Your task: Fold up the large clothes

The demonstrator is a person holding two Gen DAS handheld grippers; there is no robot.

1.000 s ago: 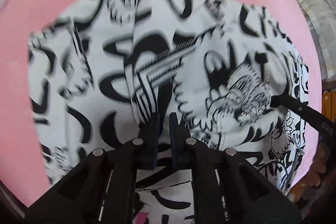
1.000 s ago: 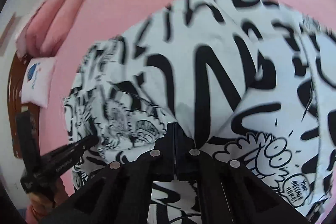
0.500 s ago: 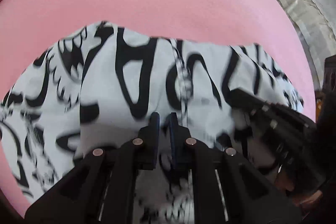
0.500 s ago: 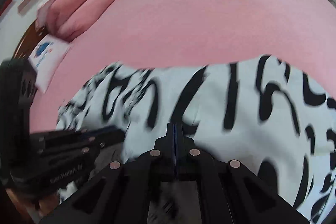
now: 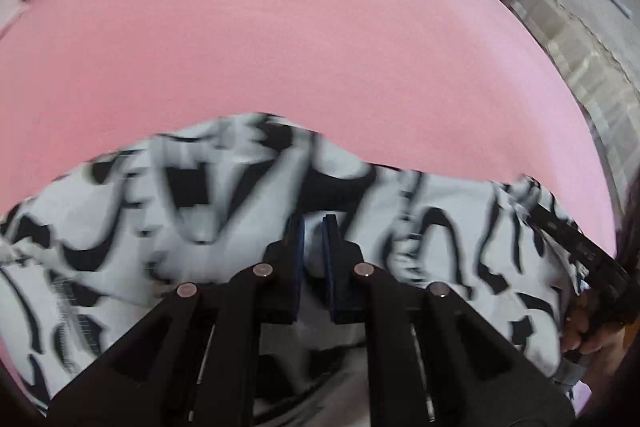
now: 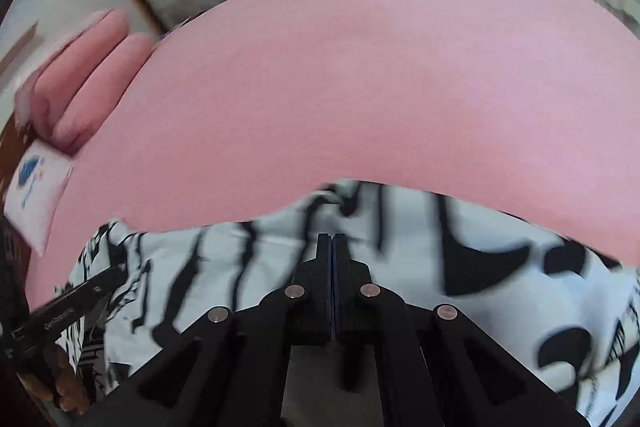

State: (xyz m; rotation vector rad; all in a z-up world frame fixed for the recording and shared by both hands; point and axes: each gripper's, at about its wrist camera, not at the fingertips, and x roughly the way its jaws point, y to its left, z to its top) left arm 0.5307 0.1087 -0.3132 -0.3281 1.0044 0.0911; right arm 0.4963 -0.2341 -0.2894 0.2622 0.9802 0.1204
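Left wrist view: the left gripper (image 5: 313, 227) points steeply down at the black-and-white printed garment (image 5: 168, 227), which lies on the pink bed cover (image 5: 300, 47). Its jaws stand nearly closed with a narrow gap; white cloth shows between the blue pads, so the grip is judged to be on a fold of the garment, though blur prevents confirming pad contact. The garment's far edge runs left to right across the view, just ahead of the fingertips. The right gripper (image 5: 576, 247) enters from the right edge, lying over the same garment, with a hand (image 5: 584, 327) behind it.

Right wrist view: the right gripper (image 6: 332, 235) has its jaws fully together. Cloth spreads on both sides of the tips and beneath them; whether a thin layer is pinched cannot be told. The garment (image 6: 500, 287) has its long axis across the view, its far edge just beyond the fingertips, with bare bed cover (image 6: 360, 87) ahead. The left gripper (image 6: 80, 301) shows at the lower left, over the garment's left end.

Both grippers sit along the same edge, one near each end. Judgement: the coming move depends on carrying that edge evenly.

Count: one garment, two grippers, one bed cover, two pink pillows (image 6: 80, 75), one white cushion (image 6: 36, 187).
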